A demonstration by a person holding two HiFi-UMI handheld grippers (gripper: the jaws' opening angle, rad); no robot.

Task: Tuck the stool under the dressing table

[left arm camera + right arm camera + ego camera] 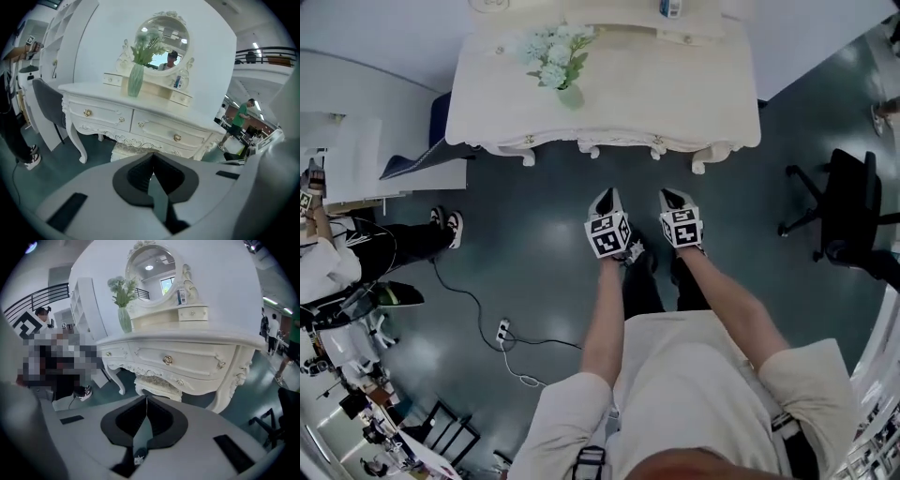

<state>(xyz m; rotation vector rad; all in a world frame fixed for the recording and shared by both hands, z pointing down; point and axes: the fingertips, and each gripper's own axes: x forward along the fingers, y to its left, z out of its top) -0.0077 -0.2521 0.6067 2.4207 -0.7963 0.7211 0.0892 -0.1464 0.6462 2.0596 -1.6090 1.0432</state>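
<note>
Left gripper point(153, 160): jaws pressed together, nothing between them. Right gripper point(146, 403): same, tips closed and empty. Both hang in front of the table point(187, 357), well apart from it. The stool point(157, 384) sits under the table between its legs, so the tuck looks done; maybe a nudge deeper is left, hard to judge. Stool: cream, carved lacy apron. Table: cream painted, curved legs, scrolled trim, round gold knobs, smooth top. Pale green vase point(135, 80) with flowers; round mirror point(150, 263). Floor dark and glossy.
</note>
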